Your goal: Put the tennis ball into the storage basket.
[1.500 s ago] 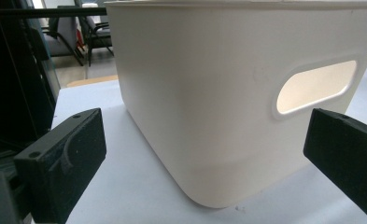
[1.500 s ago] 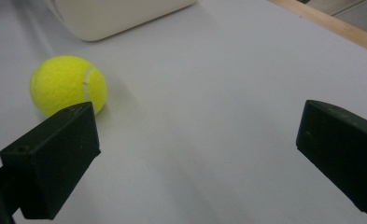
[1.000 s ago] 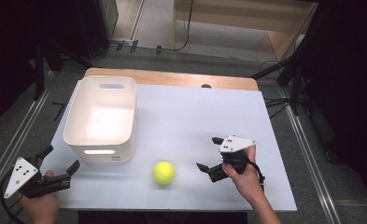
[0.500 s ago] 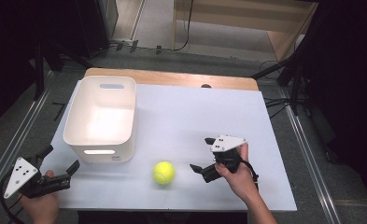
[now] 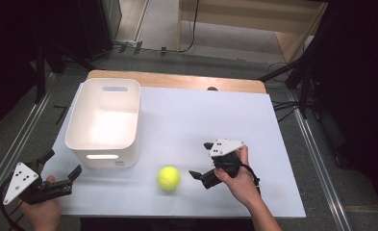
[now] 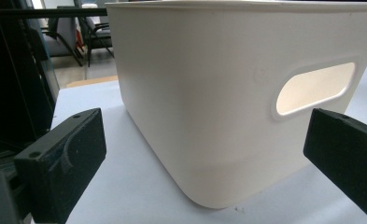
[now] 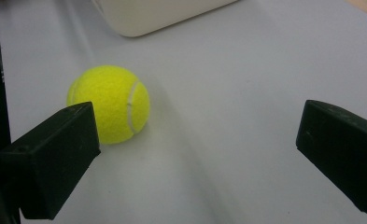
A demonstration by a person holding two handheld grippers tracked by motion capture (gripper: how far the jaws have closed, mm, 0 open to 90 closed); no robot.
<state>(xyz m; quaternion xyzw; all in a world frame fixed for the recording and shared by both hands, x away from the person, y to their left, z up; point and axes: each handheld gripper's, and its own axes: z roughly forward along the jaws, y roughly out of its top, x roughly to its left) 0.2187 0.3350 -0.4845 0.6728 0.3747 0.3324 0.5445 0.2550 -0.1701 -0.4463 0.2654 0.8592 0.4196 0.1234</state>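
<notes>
A white worktop (image 5: 234, 115) with a wooden far edge stands on grey floor (image 5: 162, 29); both grippers' fingers gape wide, holding nothing.

A white desk (image 5: 186, 120) with a wooden strip along its far edge stands on a grey floor (image 5: 162, 29). Black cables (image 5: 194, 26) trail across the floor behind it, beside a light wooden cabinet (image 5: 254, 19). Metal rails (image 5: 13, 139) run along both sides of the desk. In the left gripper view, dark chairs (image 6: 85, 35) stand in the background.
</notes>
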